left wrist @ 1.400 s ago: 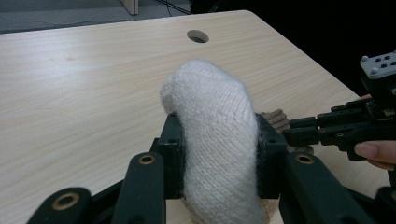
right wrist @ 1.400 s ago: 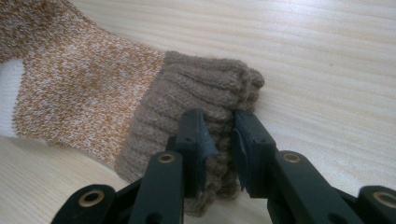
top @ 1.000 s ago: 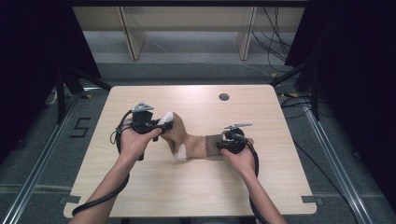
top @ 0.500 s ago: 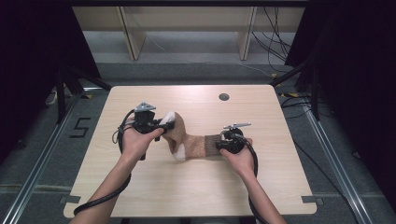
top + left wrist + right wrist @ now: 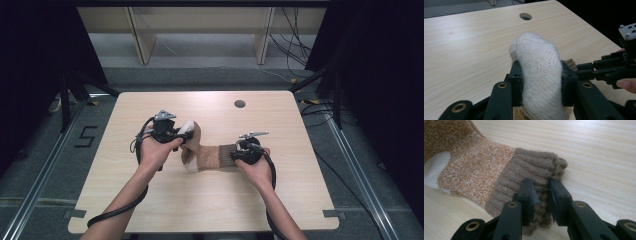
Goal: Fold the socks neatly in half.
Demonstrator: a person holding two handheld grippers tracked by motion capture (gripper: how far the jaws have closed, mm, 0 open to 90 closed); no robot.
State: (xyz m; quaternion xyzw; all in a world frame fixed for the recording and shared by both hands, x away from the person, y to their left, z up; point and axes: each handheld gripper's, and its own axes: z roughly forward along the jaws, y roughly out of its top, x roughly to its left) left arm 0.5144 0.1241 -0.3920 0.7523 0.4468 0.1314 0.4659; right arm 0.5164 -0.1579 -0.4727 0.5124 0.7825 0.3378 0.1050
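A knitted sock (image 5: 207, 156) lies across the middle of the table, with a white toe, an orange-brown foot and a dark brown ribbed cuff. My left gripper (image 5: 186, 131) is shut on the white toe (image 5: 537, 60) and holds that end lifted and folded over the foot. My right gripper (image 5: 234, 155) is shut on the ribbed cuff (image 5: 534, 170), low at the table top; its jaws pinch a bunched fold of it (image 5: 541, 192). From the left gripper view the right gripper (image 5: 604, 71) shows beyond the toe, with the person's fingers on it.
The light wooden table (image 5: 280, 200) has a round cable hole (image 5: 239, 104) near its far edge. Wooden shelf legs and loose cables stand on the floor behind the table. Black curtains flank both sides.
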